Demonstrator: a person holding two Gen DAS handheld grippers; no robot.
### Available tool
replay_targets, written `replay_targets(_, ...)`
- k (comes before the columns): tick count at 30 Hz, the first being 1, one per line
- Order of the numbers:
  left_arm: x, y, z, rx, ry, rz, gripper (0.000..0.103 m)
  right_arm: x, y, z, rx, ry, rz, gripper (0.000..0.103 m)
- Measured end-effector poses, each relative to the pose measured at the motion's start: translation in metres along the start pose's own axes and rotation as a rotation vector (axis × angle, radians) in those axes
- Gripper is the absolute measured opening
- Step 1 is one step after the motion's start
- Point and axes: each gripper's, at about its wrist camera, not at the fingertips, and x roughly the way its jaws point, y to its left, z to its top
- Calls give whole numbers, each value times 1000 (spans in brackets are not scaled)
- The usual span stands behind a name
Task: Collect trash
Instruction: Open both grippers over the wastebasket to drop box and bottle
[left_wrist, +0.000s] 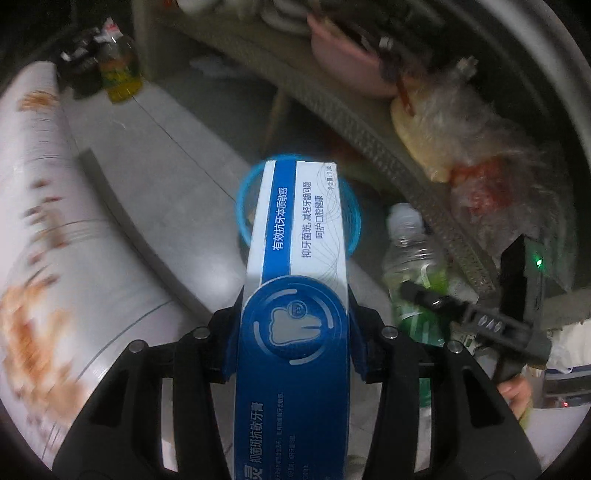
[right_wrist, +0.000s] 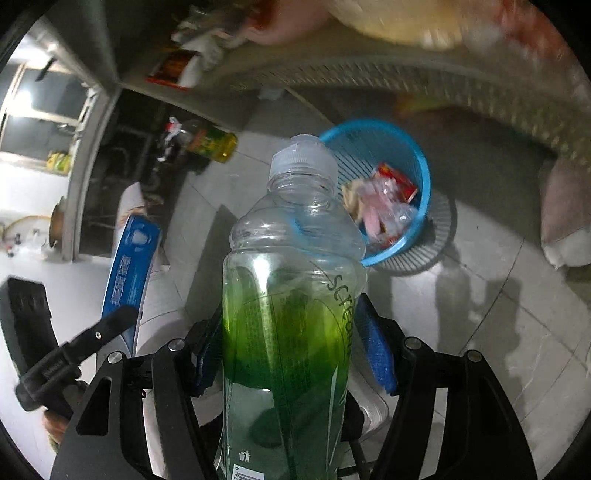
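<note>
My left gripper (left_wrist: 295, 321) is shut on a long blue-and-white toothpaste box (left_wrist: 295, 236), which points forward over a round blue waste basket (left_wrist: 243, 206) on the tiled floor. My right gripper (right_wrist: 291, 332) is shut on a clear plastic bottle (right_wrist: 288, 295) with a green label and a pale cap. In the right wrist view the blue waste basket (right_wrist: 421, 177) lies ahead and to the right, with wrappers and crumpled plastic inside. The bottle (left_wrist: 410, 258) and right gripper show at the right of the left wrist view; the toothpaste box (right_wrist: 129, 266) shows at the left of the right wrist view.
A pale rolled mat with orange marks (left_wrist: 48, 240) lies left of the basket. A yellow oil bottle (left_wrist: 118, 70) stands on the floor farther off. A perforated shelf edge (left_wrist: 406, 177) with a pink bowl (left_wrist: 343, 55) and bagged items runs above the basket.
</note>
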Motion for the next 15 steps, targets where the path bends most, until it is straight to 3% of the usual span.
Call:
replay_targets(5, 53, -12, 41, 2, 62, 46, 45, 54, -17, 40, 64, 49, -7, 65)
replay_targets(7, 61, -16, 54, -9, 41, 39, 48, 72, -26, 61, 107, 34, -8, 65)
replay_targets(10, 68, -20, 79, -18, -9, 48, 64, 96, -38, 83, 154, 22, -46, 69)
replay_targets(15, 63, -18, 86, -51, -59, -9, 64, 115, -55, 85, 170, -16, -116, 70)
